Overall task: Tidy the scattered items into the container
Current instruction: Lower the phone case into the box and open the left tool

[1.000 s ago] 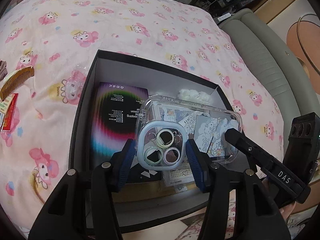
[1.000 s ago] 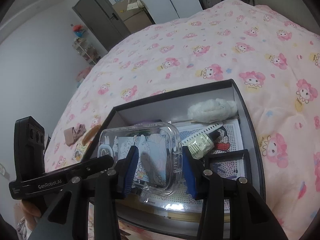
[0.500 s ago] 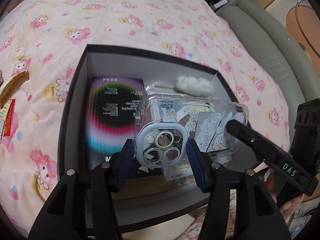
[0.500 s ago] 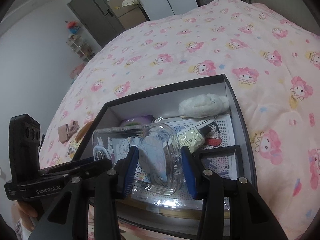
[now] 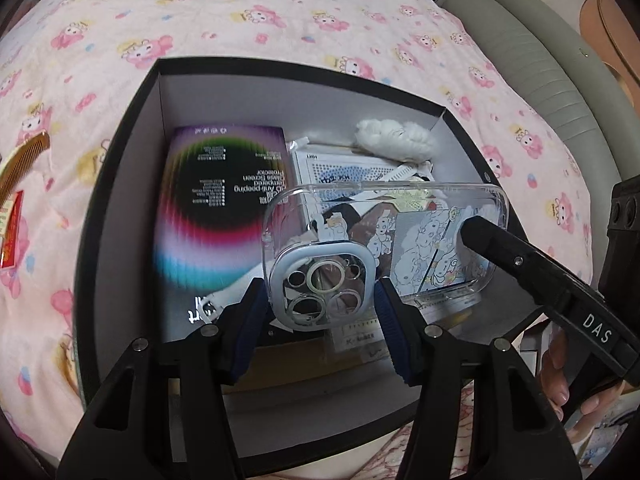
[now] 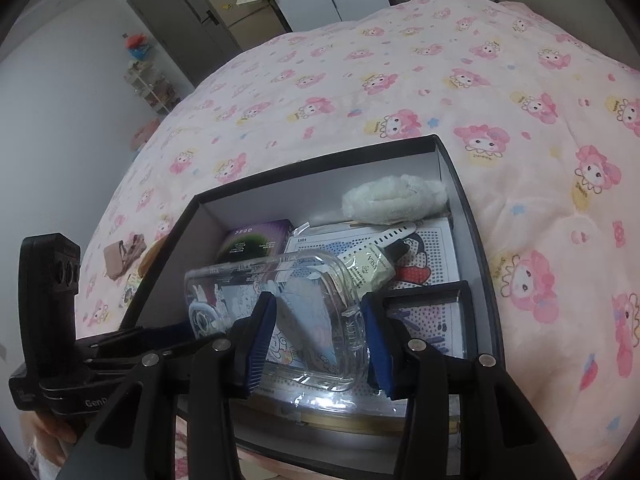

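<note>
Step in hand: lowering the clear phone case (image 5: 384, 248) into the black box (image 5: 120, 168) on the bed (image 5: 280, 20). Left tongs (image 5: 322, 304) grip its camera end; right tongs (image 6: 318, 336) clamp the other end. The case hangs just above the boxed items. Next: release it flat, then fetch the comb (image 5: 24, 164) lying outside.

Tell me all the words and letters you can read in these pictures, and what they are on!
"DAS": on the right claw's black body.
"GenR", cut off: on the left claw's black body.
"LUCK": on the rim of the clear phone case.
"Anti-peeping Tempered Glass Screen Protector", upside down: on the purple box in the black box.
Tube print, bead sheet code, red packet text: too small or blurred.
</note>
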The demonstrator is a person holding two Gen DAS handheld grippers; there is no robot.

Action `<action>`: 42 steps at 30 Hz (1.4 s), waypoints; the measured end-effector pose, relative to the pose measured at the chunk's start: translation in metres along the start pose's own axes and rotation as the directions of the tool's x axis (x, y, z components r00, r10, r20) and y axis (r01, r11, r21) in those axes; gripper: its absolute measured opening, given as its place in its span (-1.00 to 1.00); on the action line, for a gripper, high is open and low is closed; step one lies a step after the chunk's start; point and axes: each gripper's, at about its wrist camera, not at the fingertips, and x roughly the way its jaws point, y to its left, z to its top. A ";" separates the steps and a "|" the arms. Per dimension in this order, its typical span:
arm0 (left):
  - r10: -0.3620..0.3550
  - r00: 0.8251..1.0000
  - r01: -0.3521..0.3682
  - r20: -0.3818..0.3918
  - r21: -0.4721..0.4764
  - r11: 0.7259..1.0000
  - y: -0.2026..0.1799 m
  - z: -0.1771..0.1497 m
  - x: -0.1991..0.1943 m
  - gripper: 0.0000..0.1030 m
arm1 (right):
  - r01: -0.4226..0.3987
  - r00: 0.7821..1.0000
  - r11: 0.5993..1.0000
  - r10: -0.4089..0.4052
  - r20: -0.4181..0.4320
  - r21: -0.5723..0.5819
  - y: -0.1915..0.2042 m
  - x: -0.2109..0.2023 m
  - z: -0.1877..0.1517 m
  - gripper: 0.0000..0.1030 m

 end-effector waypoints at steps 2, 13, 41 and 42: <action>0.005 1.000 -0.005 -0.004 0.002 1.000 0.000 -0.001 0.001 0.09 | 0.001 1.000 1.000 -0.001 -0.008 -0.006 0.000 0.001 -0.001 -0.21; 0.056 0.998 -0.056 -0.017 0.016 0.998 0.003 0.001 0.000 0.11 | 0.093 0.995 0.994 -0.092 0.026 -0.053 0.000 -0.006 0.007 -0.15; 0.084 0.996 -0.085 -0.037 -0.016 0.996 0.006 0.023 -0.003 -0.07 | 0.047 0.987 0.988 -0.069 -0.145 -0.150 0.008 0.024 0.003 -0.13; 0.088 0.996 -0.088 -0.025 -0.020 0.996 0.007 0.027 -0.005 -0.07 | 0.056 0.988 0.986 -0.078 -0.134 -0.159 0.010 0.023 0.005 -0.12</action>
